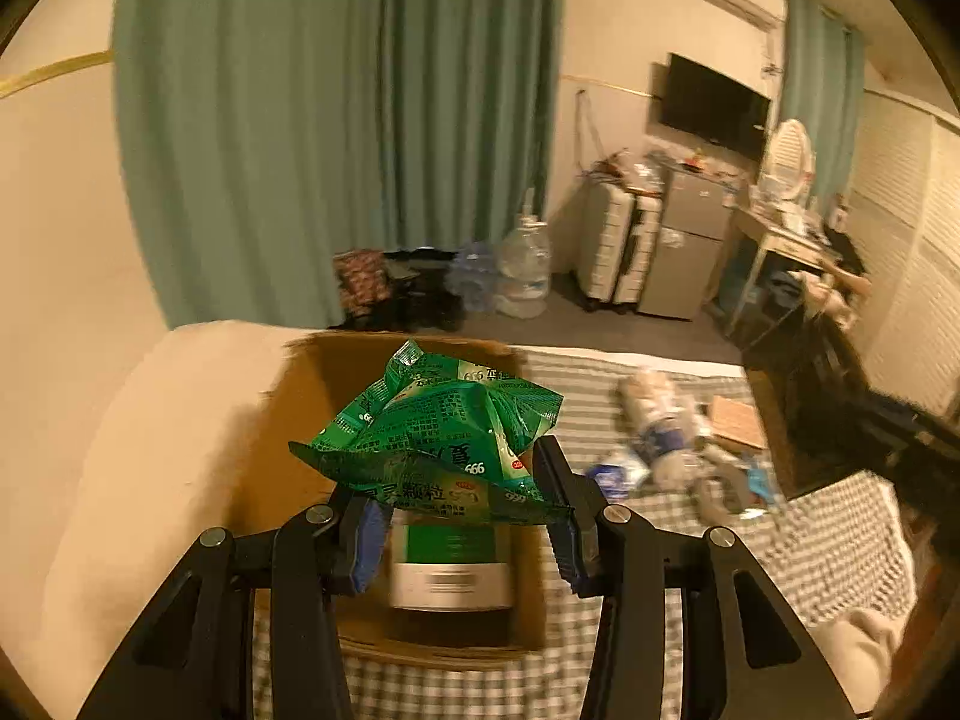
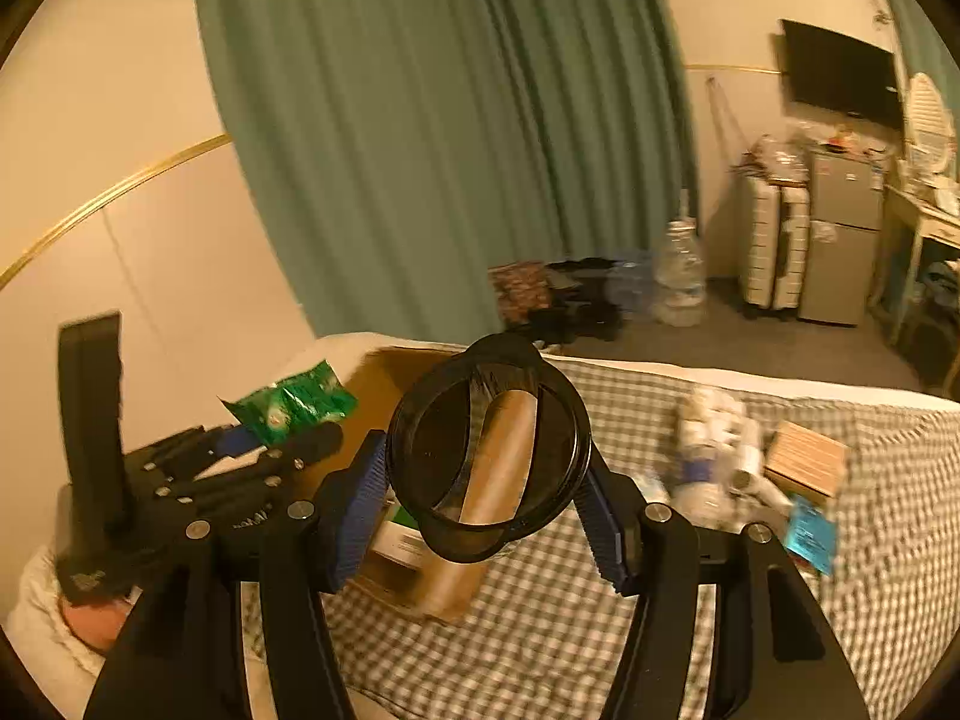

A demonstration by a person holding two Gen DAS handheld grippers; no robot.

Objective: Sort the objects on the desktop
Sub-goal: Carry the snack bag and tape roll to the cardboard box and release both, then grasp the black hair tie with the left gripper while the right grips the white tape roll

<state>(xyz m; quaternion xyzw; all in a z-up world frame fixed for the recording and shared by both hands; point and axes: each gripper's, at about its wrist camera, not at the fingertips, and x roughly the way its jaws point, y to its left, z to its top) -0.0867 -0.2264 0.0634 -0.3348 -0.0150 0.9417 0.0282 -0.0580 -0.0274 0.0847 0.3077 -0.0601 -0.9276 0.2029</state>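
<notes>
A crinkled green foil sachet bore white print. A round black plastic ring was dark and glossy. The grey-and-white checked cloth covered the bed, beside a brown cardboard box.

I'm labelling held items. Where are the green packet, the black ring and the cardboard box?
green packet (image 1: 438, 438), left wrist view, crumpled middle.
black ring (image 2: 489, 450), right wrist view, on the cardboard tube seen through it.
cardboard box (image 1: 336, 378), left wrist view, inner back wall.
</notes>
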